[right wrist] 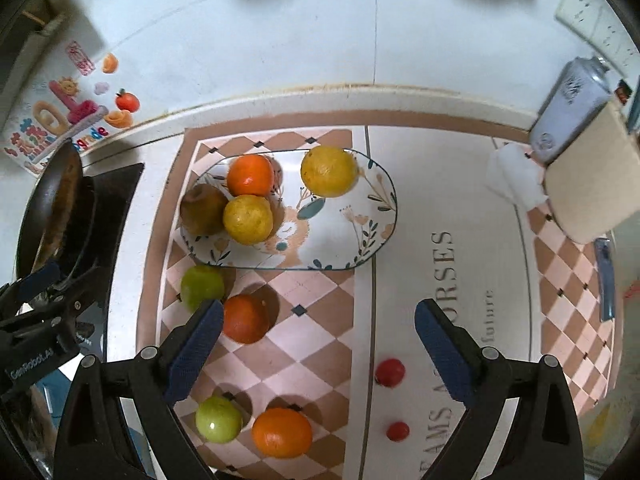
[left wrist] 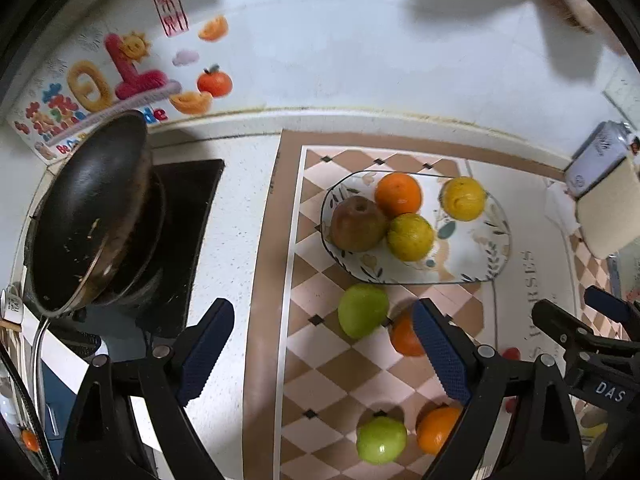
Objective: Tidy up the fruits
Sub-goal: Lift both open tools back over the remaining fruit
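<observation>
Left gripper (left wrist: 324, 344) released | right gripper (right wrist: 320, 344) released | wok (left wrist: 88, 216) left of plate (right wrist: 376, 216)

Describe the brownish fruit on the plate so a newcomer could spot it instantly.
Find the oval floral plate on the checkered mat. At its left end, beside the stove, sits the brownish fruit, touching a yellow citrus. It is the only dull brown piece; every other fruit is orange, yellow, green or red.

Both wrist views above shared plate (left wrist: 500, 248)

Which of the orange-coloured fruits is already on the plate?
The orange at the plate's back, beside the brown pear. The other two oranges sit on the checkered mat.
</observation>
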A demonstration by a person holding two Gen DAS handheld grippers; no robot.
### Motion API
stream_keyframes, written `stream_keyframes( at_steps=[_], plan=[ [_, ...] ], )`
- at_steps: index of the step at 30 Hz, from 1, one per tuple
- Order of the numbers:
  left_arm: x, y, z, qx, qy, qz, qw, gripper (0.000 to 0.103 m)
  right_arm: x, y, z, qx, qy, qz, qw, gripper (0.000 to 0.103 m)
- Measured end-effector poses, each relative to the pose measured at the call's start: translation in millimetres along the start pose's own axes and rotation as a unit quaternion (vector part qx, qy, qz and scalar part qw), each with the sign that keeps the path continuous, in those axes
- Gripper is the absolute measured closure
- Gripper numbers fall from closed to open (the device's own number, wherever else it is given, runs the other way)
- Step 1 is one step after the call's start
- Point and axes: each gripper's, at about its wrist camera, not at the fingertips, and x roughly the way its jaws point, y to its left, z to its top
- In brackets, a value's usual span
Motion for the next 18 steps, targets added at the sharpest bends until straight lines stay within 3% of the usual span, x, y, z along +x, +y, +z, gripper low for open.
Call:
stream_keyframes(
  at_steps=[12,18],
  plan=[
    [-93.9,-5.3,-31.5,0.011,-0.079,-0.011,0.9968,0.012,-92.7,15.6,-49.1,-0.004,-0.075,-0.001,0.997,0.005],
    [-118.8,-4.5,-43.3,0.018,-0.104,-0.014,0.9943,0.012,-128.7,19.2,-65.3,-0.003,-0.104,-0.005,0.995,0.005]
  ],
)
